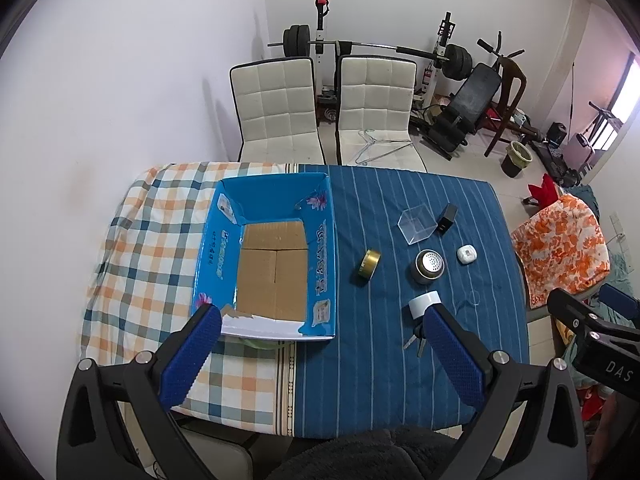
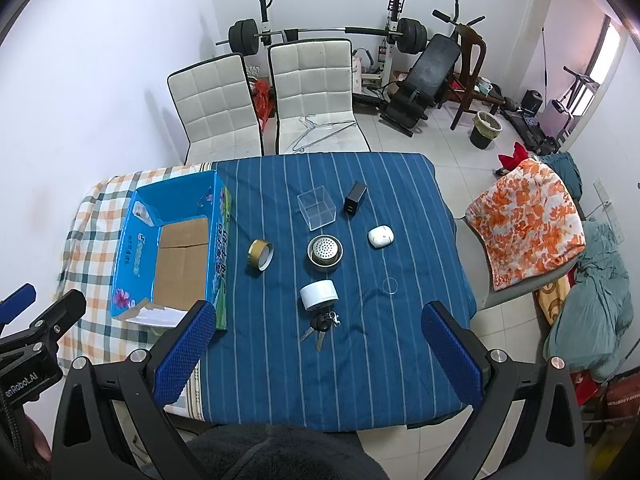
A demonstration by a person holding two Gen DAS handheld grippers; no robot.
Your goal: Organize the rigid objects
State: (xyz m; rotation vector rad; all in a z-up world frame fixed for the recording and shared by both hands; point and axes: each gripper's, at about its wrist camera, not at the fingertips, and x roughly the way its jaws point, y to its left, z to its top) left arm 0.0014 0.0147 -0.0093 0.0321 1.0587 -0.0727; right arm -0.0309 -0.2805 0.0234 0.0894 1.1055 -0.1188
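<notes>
Keys (image 2: pixel 322 326) lie flat on the desk (image 2: pixel 400 360), at six o'clock of the white cylinder (image 2: pixel 319 296), right of the empty cardboard box (image 2: pixel 180 264). Both tools, left (image 1: pixel 320 360) and right (image 2: pixel 316 356), hover spread; thin keys could slip when pinched.

Left tongs (image 1: pixel 320 354) spread wide above the desk (image 1: pixel 352 360), empty blue cardboard box (image 1: pixel 264 256) on checked cloth, gold tape roll (image 1: pixel 369 264), metal strainer cup (image 1: pixel 429 266), clear cube (image 1: pixel 416 225), white cylinder (image 1: pixel 424 304), keys (image 1: pixel 416 340) on striped blue cloth.
</notes>
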